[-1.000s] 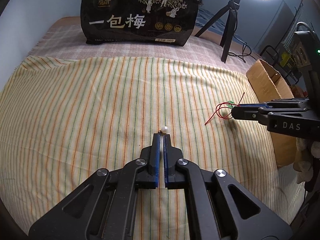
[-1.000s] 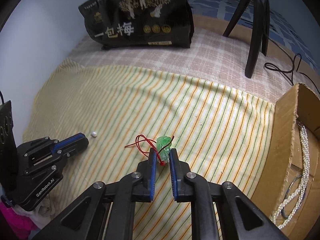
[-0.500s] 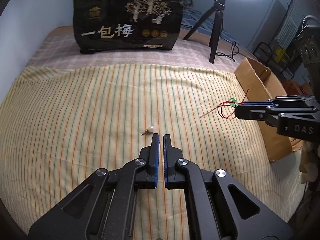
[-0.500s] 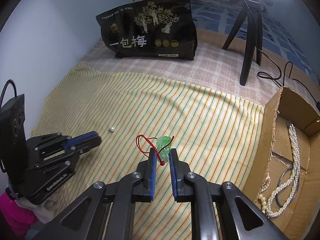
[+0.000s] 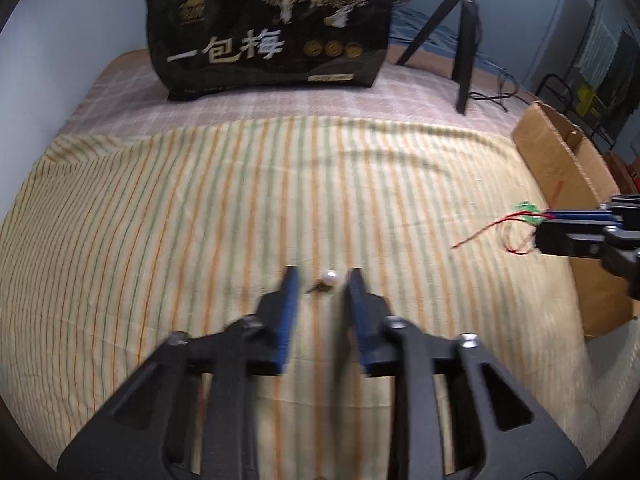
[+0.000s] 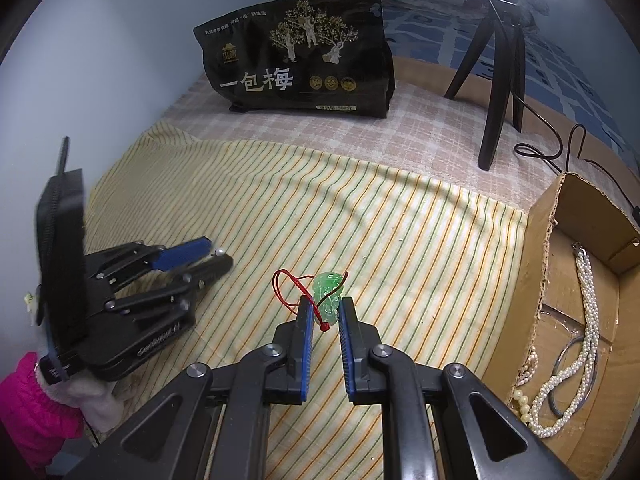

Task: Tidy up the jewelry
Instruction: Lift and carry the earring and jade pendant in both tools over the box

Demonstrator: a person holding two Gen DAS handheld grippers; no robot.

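1. My left gripper [image 5: 322, 276] has its jaws apart around the pearl earring [image 5: 329, 279] on the striped cloth [image 5: 160, 220].
2. My right gripper [image 6: 325, 310] jaws clamp the green pendant [image 6: 329, 294].
3. Only the right wrist view shows the pearl necklace [image 6: 584, 332] inside the cardboard box [image 6: 540, 280].

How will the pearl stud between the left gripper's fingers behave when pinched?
The pearl stud is round and glossy, so it may slip or roll. Its short post probably limits rolling. The left gripper is open around it.
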